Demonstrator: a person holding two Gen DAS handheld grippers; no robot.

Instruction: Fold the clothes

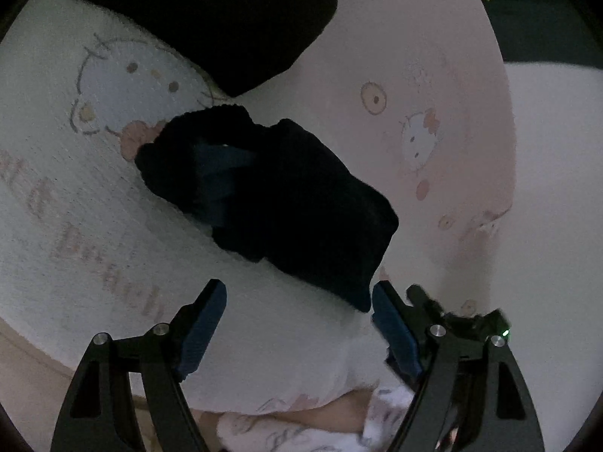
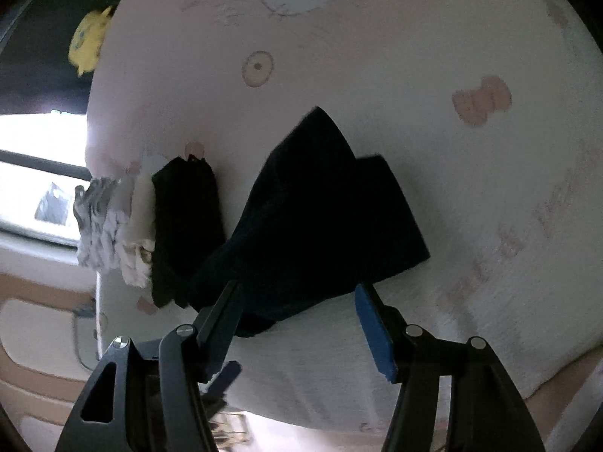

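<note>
The work surface is a bed covered with a pale pink blanket [image 1: 377, 56] of fine-woven, slightly nubbly texture. It carries a faded print of white cartoon cat faces with pink bows, small ring-shaped motifs and loose pink bows. Large pink lettering runs across the fabric in both wrist views; the letters are washed out and blurred and cannot be read. No brand label is legible on any item.

The task garment, a dark navy folded cloth [image 1: 301, 203], lies on the blanket near the middle of the left wrist view. Its material is soft and matte with a fuzzy, ribbed edge at the upper left. The shape is a thick, irregular bundle, and a lighter blue band shows in a fold. A second black garment [image 1: 211, 19] lies flat farther off, apart from the bundle.

In the right wrist view the same dark bundle [image 2: 320, 218] lies in overlapping angular layers with one peaked corner. Just beside it, at the blanket edge, stands a row of folded pieces: one black piece [image 2: 184, 226], one cream piece [image 2: 141, 233] and one grey-white knit piece [image 2: 96, 226]. A yellow plush toy [image 2: 86, 39] rests beyond the blanket edge.

Left gripper [image 1: 299, 333]: jaws spread wide, blue pads clear of the cloth, nothing held. The bundle's near corner lies just ahead of the gap.

Right gripper [image 2: 297, 322]: jaws parted, nothing clamped. The bundle's near edge lies between the fingertips without visible pad contact.
</note>
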